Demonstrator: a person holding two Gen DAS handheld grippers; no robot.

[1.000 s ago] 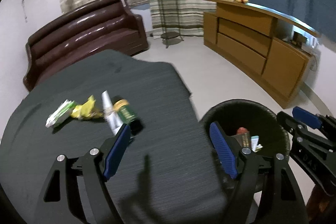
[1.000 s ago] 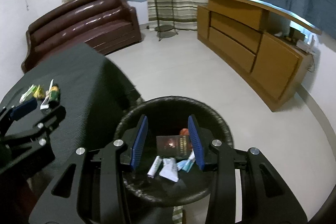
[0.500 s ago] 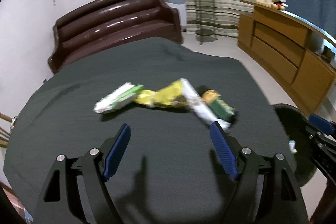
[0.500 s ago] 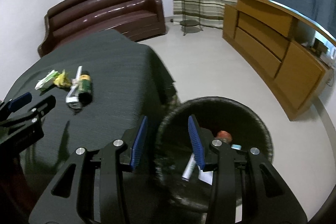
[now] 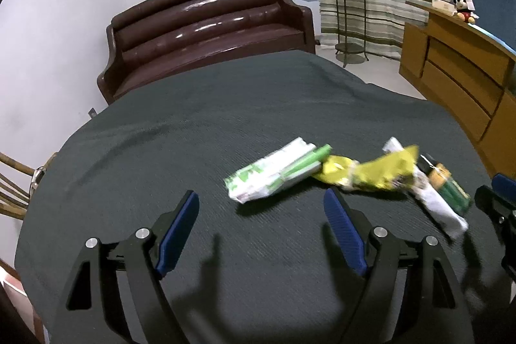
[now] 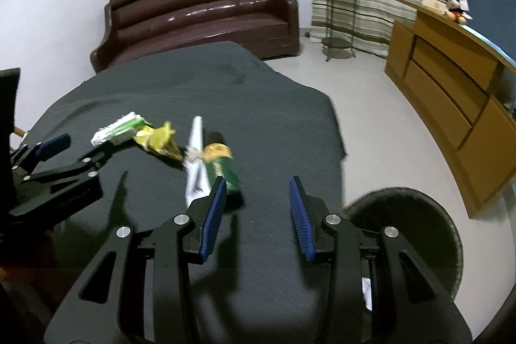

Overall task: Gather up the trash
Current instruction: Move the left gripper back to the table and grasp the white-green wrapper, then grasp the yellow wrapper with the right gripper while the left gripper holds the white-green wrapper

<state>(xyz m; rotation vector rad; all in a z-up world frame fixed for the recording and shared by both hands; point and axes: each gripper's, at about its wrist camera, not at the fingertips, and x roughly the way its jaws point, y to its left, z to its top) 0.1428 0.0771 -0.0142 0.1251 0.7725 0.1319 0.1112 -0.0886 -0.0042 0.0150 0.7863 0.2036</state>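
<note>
Several pieces of trash lie in a row on the dark-clothed table point(image 5: 225, 105): a white and green packet point(image 5: 277, 171), a crumpled yellow wrapper point(image 5: 371, 171), a white tube point(image 5: 432, 202) and a green can point(image 5: 450, 187). My left gripper point(image 5: 261, 208) hovers open just short of the packet, nothing between its fingers. In the right wrist view the packet point(image 6: 117, 128), wrapper point(image 6: 159, 139), tube point(image 6: 195, 163) and can point(image 6: 222, 165) lie ahead and to the left. My right gripper point(image 6: 256, 194) stands open and empty, its left finger near the can's base. The black bin point(image 6: 416, 228) sits on the floor, lower right.
A brown leather sofa point(image 5: 206, 31) stands behind the table. A wooden cabinet point(image 6: 451, 95) lines the right wall, with a plant stand point(image 6: 337, 5) by the striped curtains. A wooden chair point(image 5: 13, 182) shows at the table's left edge. Pale floor point(image 6: 371, 118) lies between table and cabinet.
Both grippers have swung left, away from the bin and back over the table. The trash row now sits right in front of them. Neither gripper's jaws have visibly changed.
</note>
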